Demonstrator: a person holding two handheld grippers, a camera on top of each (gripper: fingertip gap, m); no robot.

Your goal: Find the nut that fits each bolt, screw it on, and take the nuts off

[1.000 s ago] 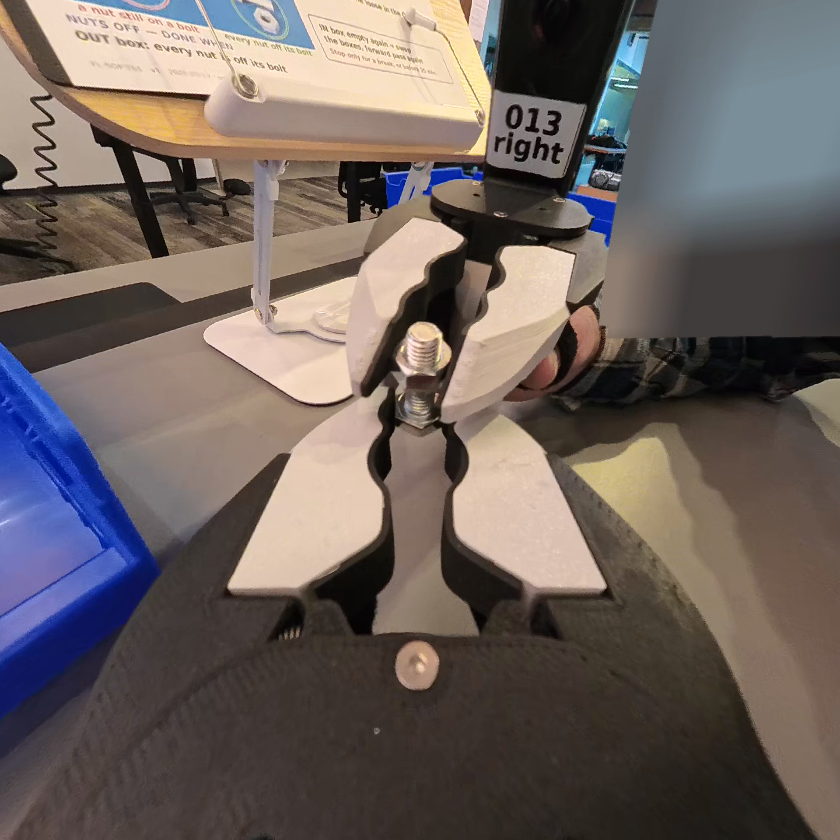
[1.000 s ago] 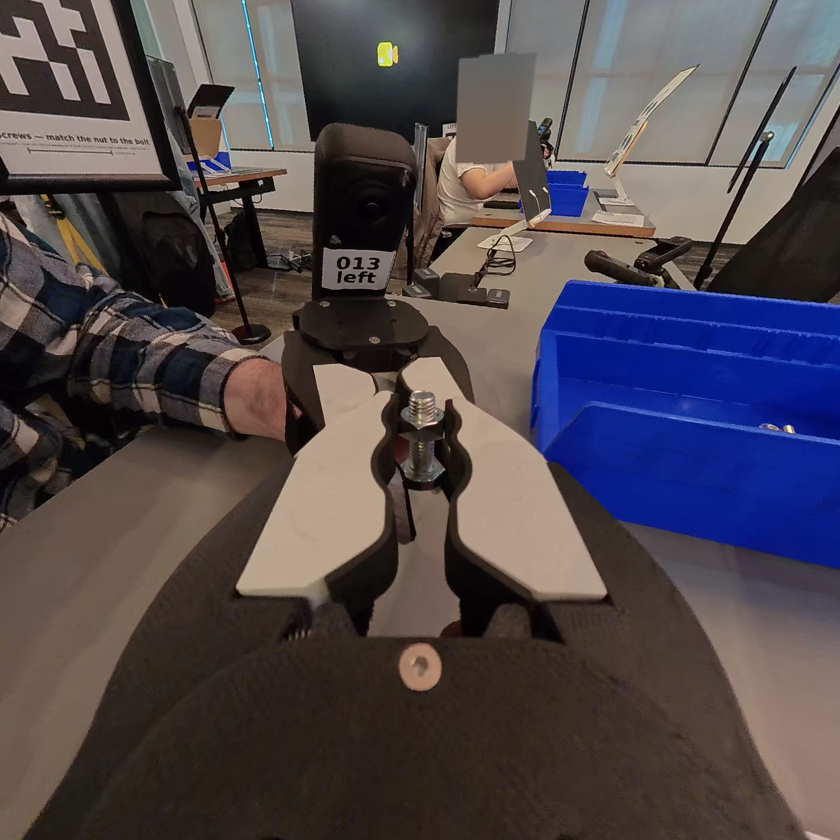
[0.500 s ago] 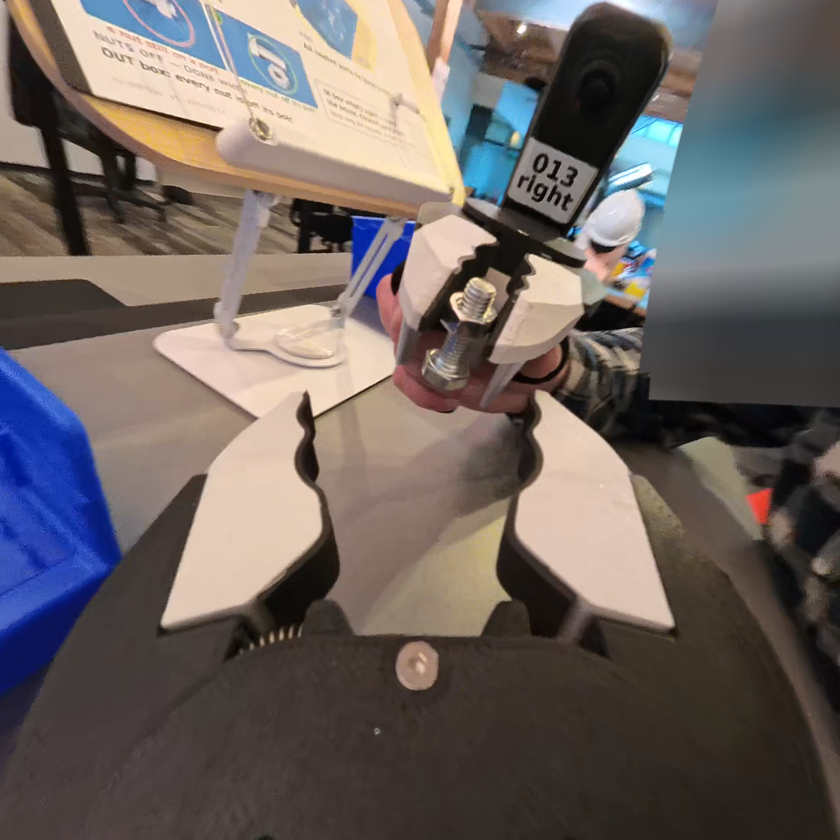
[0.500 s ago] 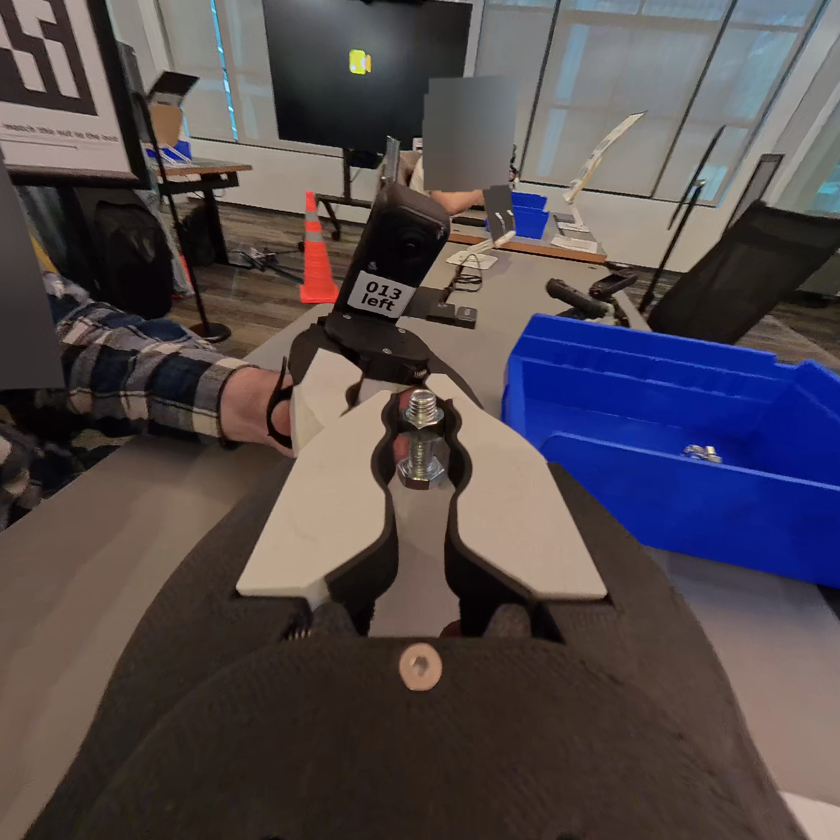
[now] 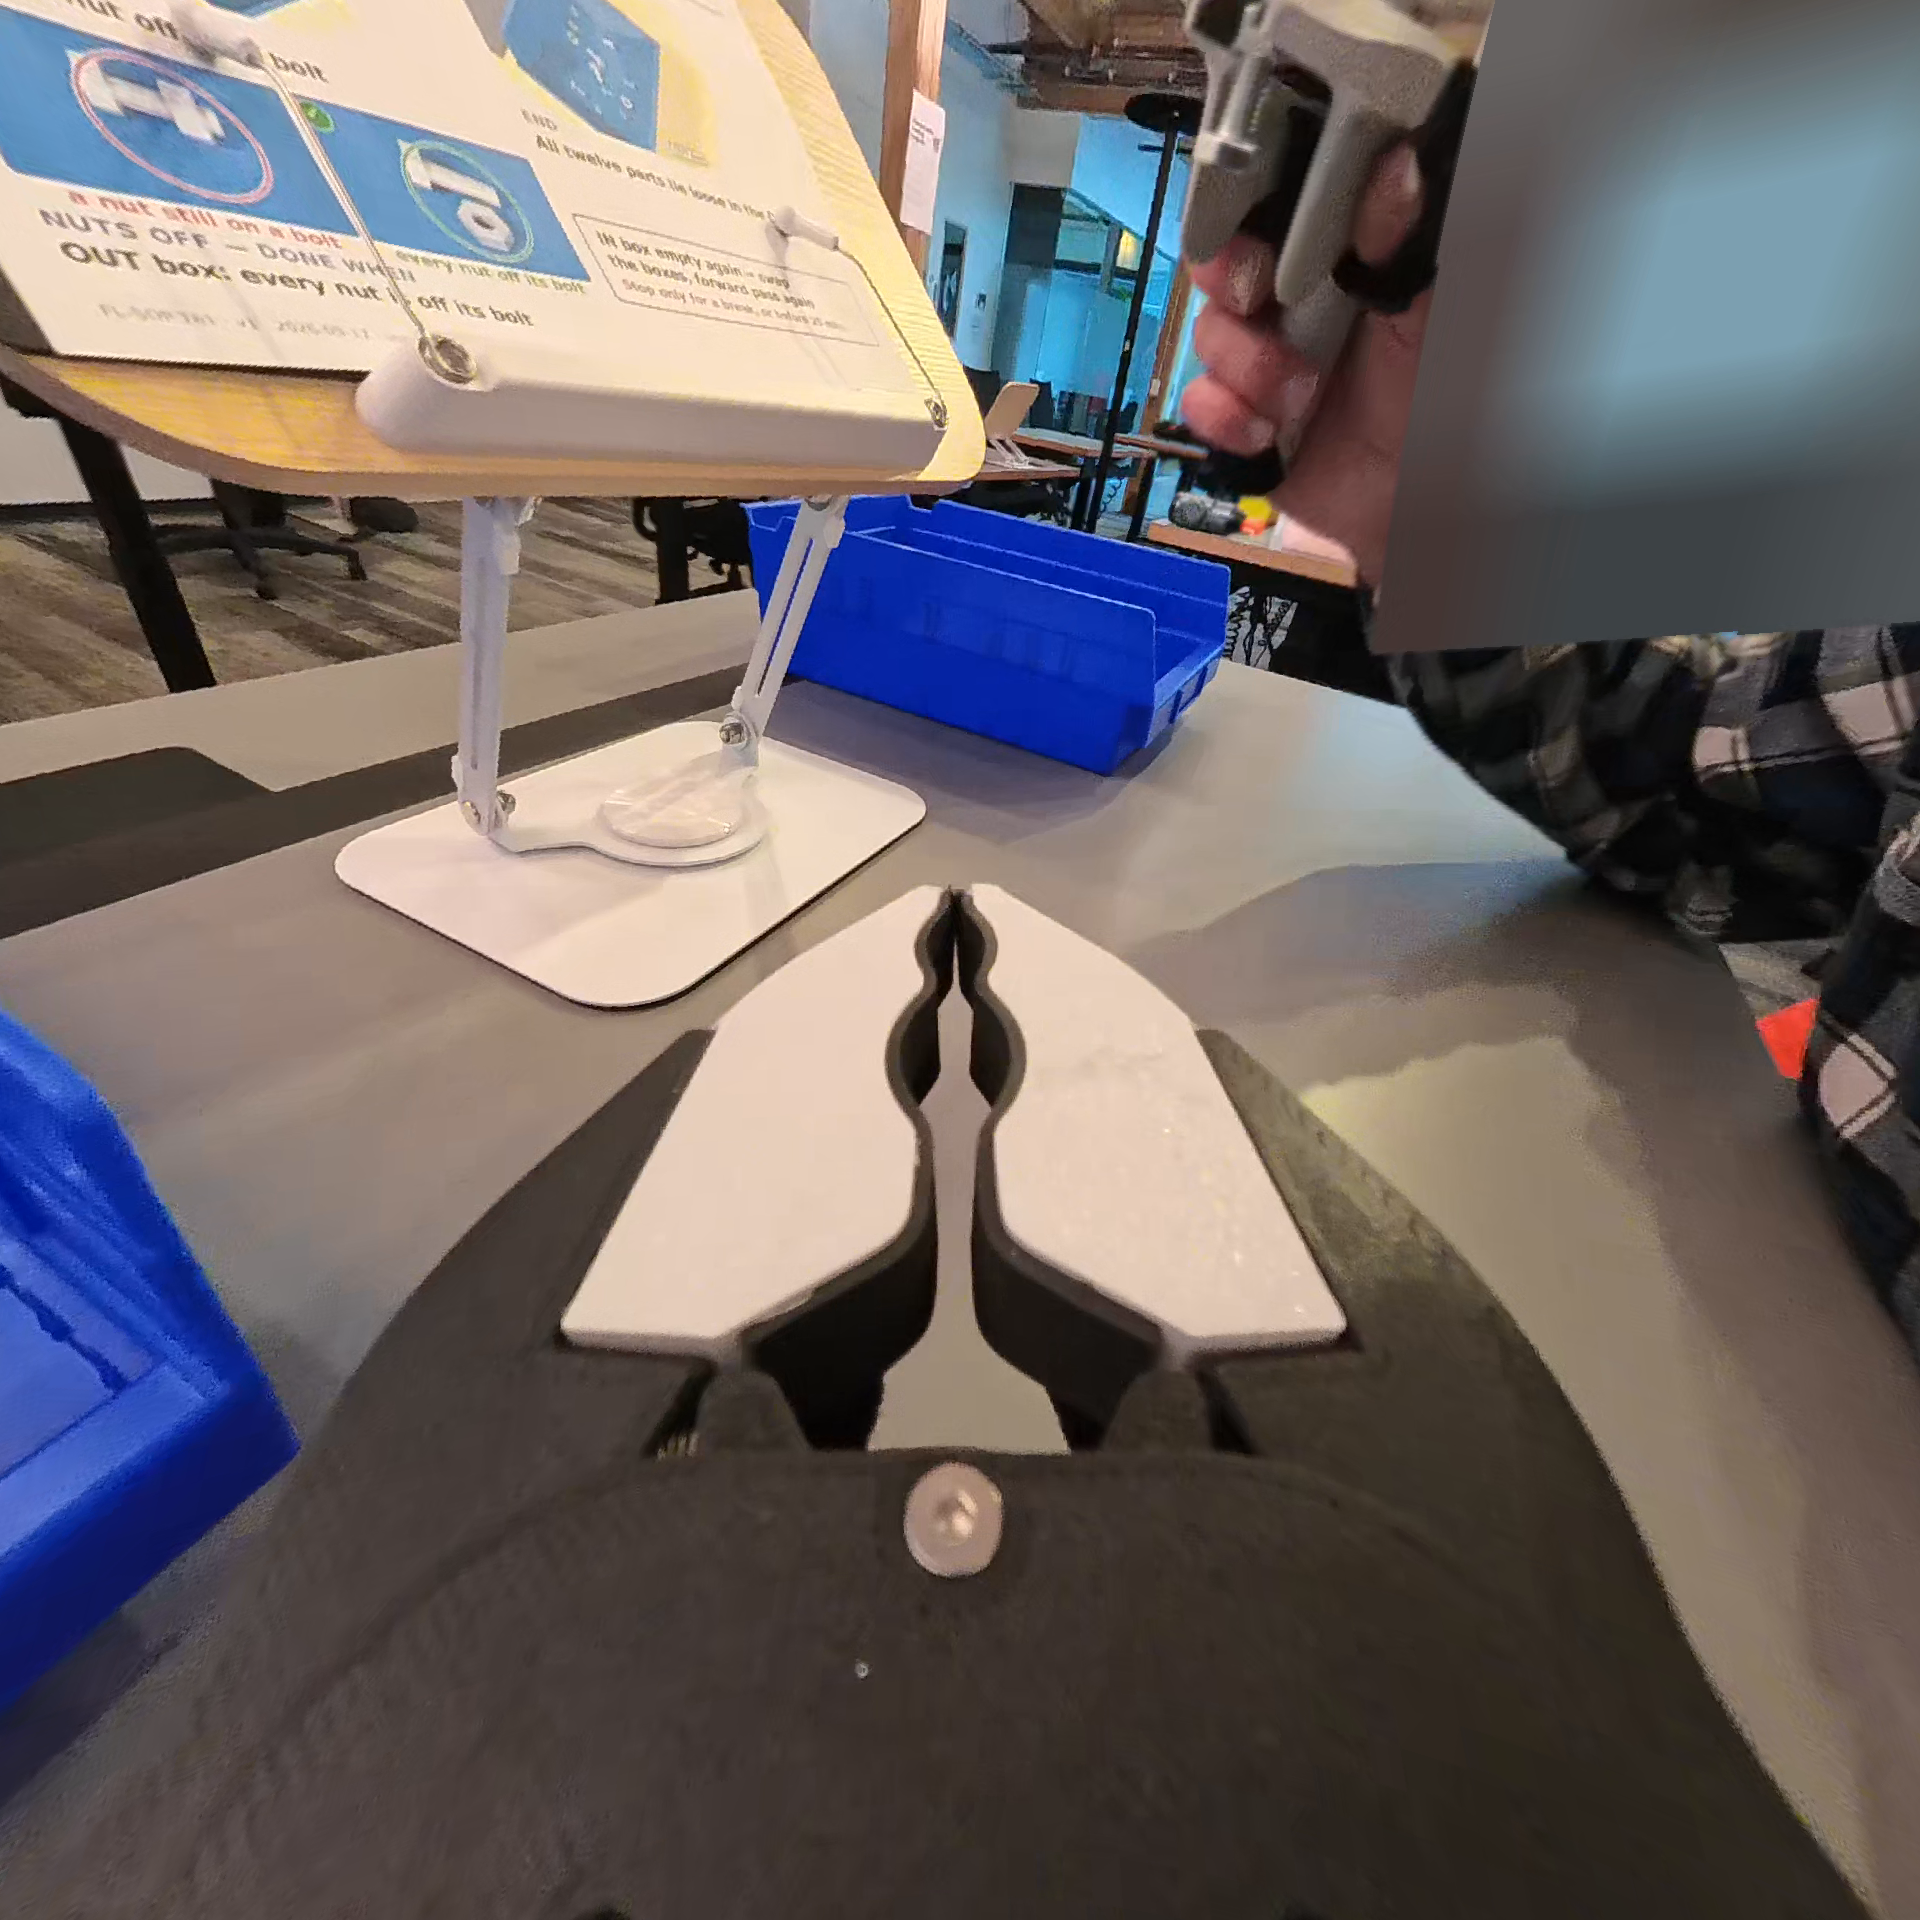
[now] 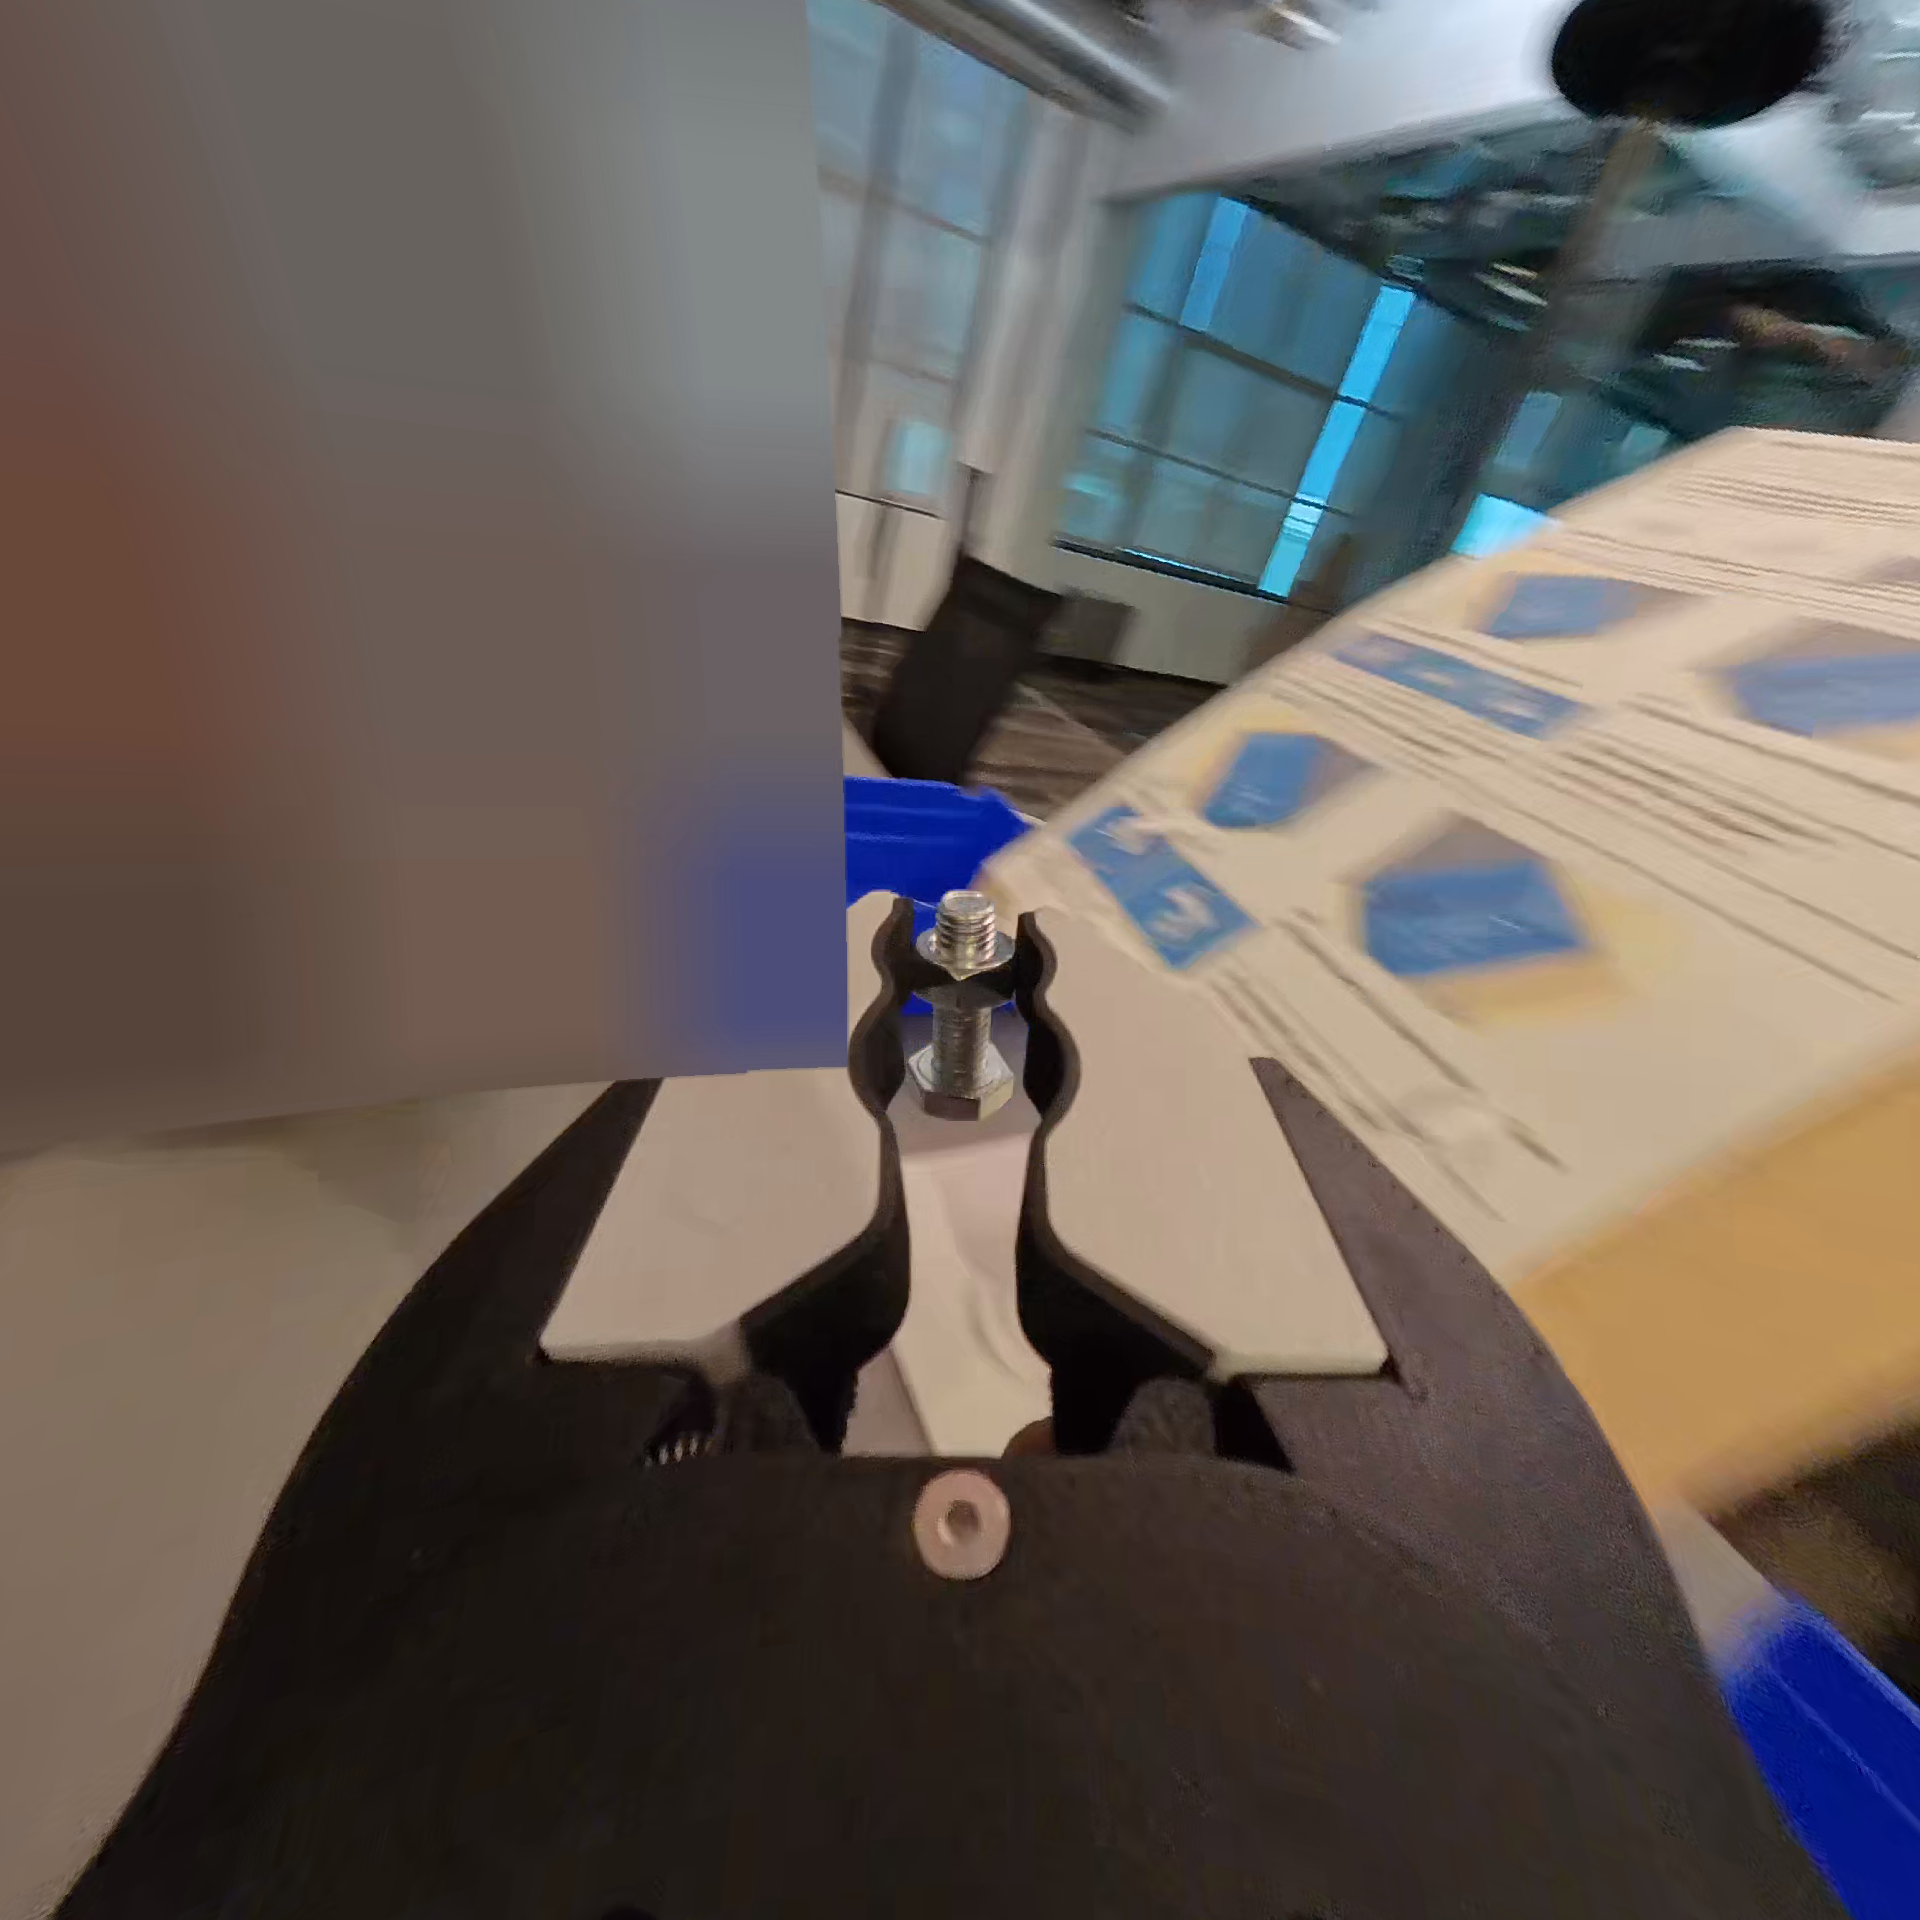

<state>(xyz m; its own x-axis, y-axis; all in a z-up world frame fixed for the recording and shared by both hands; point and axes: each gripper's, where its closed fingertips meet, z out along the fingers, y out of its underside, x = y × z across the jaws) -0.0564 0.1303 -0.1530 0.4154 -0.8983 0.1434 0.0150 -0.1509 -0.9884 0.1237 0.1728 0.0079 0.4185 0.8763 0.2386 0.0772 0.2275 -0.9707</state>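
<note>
Since the earlier frames the two grippers have separated: the right gripper [image 6: 961, 935] has lifted away up and to the right with the bolt, and the left gripper [image 5: 954, 909], wide open half a second ago, is now closed.

Left gripper: white fingers [image 5: 790, 1132] meet at the tips with nothing between them, held low over the grey table [image 5: 1299, 831].

Right gripper: narrow, pads pressed on the silver nut [image 6: 961, 951] from both sides. The nut sits near the threaded end of the bolt [image 6: 958, 1039]; the hex head hangs lower between the fingers, and I cannot tell whether the pads touch it. Right view is motion-blurred. In the left view this gripper [image 5: 1262, 156] shows at top right, high above the table, in a hand [image 5: 1288, 416].

Room and edges: open table ahead and right of the left fingertips, up to a plaid sleeve [image 5: 1683, 790] at the right edge. The white base [image 5: 582, 914] of the document stand lies just ahead-left, its tilted board [image 5: 623, 468] overhanging. One blue bin [image 5: 997, 644] stands behind the base, another blue bin [image 5: 104, 1299] close at the left. In the right view the instruction sheet [image 6: 1507, 883] lies just right of the bolt tip.
</note>
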